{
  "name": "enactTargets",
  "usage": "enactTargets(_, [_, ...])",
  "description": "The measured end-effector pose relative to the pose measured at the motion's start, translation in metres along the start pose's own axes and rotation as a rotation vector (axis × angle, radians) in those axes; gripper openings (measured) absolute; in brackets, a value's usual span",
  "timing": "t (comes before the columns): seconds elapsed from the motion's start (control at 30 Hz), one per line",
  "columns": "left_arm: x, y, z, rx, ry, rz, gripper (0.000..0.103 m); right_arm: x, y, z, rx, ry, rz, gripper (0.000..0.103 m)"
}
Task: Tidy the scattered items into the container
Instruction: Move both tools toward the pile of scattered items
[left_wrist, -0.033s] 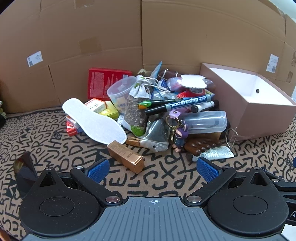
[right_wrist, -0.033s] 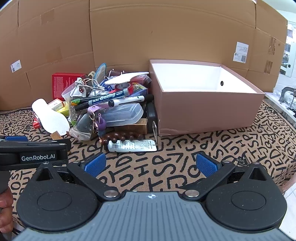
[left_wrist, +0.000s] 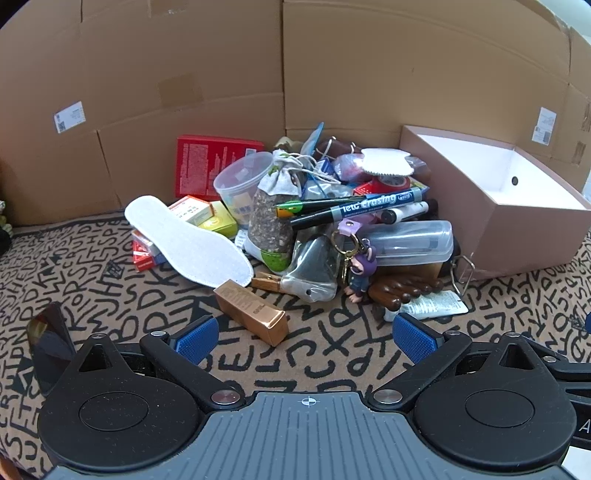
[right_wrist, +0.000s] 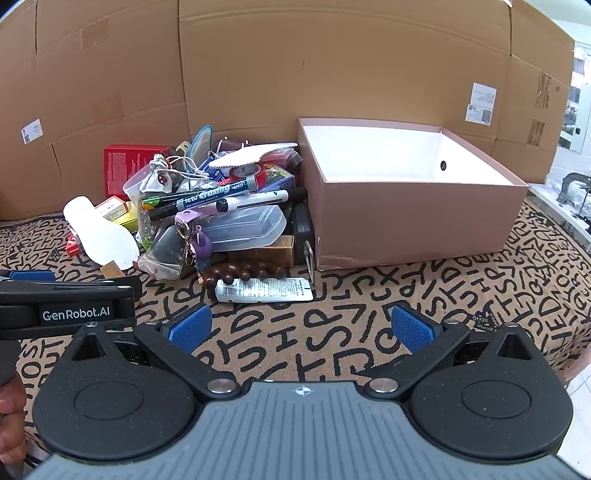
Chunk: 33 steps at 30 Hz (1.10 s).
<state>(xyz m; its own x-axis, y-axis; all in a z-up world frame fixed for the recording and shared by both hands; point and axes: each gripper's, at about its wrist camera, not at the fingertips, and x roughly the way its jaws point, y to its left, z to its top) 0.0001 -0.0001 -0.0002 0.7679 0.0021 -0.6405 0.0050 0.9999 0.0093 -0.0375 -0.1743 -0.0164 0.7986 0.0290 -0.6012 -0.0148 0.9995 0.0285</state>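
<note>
Backing the whole scene, cardboard walls (right_wrist: 332, 74) stand behind a mat printed with black letters (right_wrist: 443, 295). Pink box (right_wrist: 413, 229) sits at the right on the mat, white inside, nothing visible in it from either view. Pile of clutter (left_wrist: 332, 229) lies just left of the box, touching its left wall at the near corner. Red carton (left_wrist: 207, 170) stands upright against the cardboard at the back of the pile. White insole (left_wrist: 188, 240) slopes off the pile's left edge. Clear lidded case (right_wrist: 247, 229) lies mid-pile, under the whiteboard markers (right_wrist: 218, 194). Gold bar-shaped box (left_wrist: 251, 312) rests on the mat nearest the left gripper (left_wrist: 306, 338). White tube (right_wrist: 264, 290) lies flat just in front of the pile (label side up). Purple figure keychain (left_wrist: 360, 267) hangs at the pile's front.

Left gripper: blue pads wide apart, nothing between them. Right gripper (right_wrist: 301, 326): likewise spread wide, holding nothing, low over bare mat.
</note>
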Motion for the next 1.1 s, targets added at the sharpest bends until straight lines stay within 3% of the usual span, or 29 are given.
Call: enactTargets(1.1, [0.0028,0.0029,-0.0019,0.000,0.011,0.008,0.103,0.0018,0.0036,-0.0033,-0.002,0.003,-0.001,0.103])
